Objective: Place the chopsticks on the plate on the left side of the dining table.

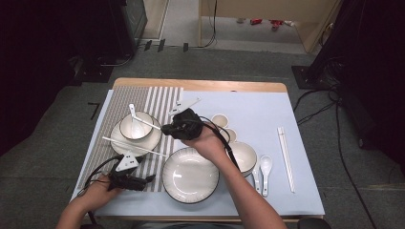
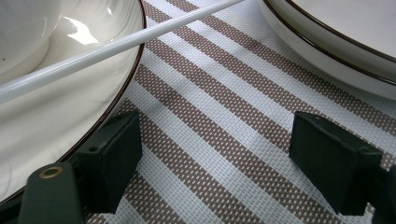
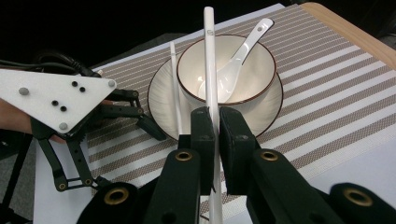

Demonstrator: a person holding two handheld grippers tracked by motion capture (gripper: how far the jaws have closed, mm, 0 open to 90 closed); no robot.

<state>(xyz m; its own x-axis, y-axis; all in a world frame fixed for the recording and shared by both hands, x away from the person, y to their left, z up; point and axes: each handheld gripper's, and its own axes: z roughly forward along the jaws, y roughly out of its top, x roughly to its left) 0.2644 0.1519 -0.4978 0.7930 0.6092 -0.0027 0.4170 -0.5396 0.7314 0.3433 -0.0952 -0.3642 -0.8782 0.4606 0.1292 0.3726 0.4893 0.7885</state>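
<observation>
My right gripper (image 1: 165, 129) (image 3: 215, 122) is shut on a white chopstick (image 1: 146, 122) (image 3: 208, 65). The chopstick's far end reaches over a white bowl (image 1: 136, 127) (image 3: 252, 74). That bowl holds a white spoon (image 3: 233, 65) and stands on a dark-rimmed plate (image 1: 153, 139) (image 3: 161, 100). A second chopstick (image 1: 133, 147) (image 3: 175, 93) (image 2: 116, 44) lies across the plate's near side. My left gripper (image 1: 149, 179) (image 2: 215, 154) rests low on the striped placemat (image 1: 162, 98) (image 2: 224, 121), open, with nothing between its jaws, just short of the plate's rim (image 2: 122, 95).
A large empty plate (image 1: 190, 175) (image 2: 336, 51) sits near the front centre. To its right are another bowl (image 1: 244, 156), a white spoon (image 1: 265, 167) and a pair of chopsticks (image 1: 285, 152). Two small cups (image 1: 219, 120) stand behind. A pale blue mat (image 1: 267, 109) covers the table.
</observation>
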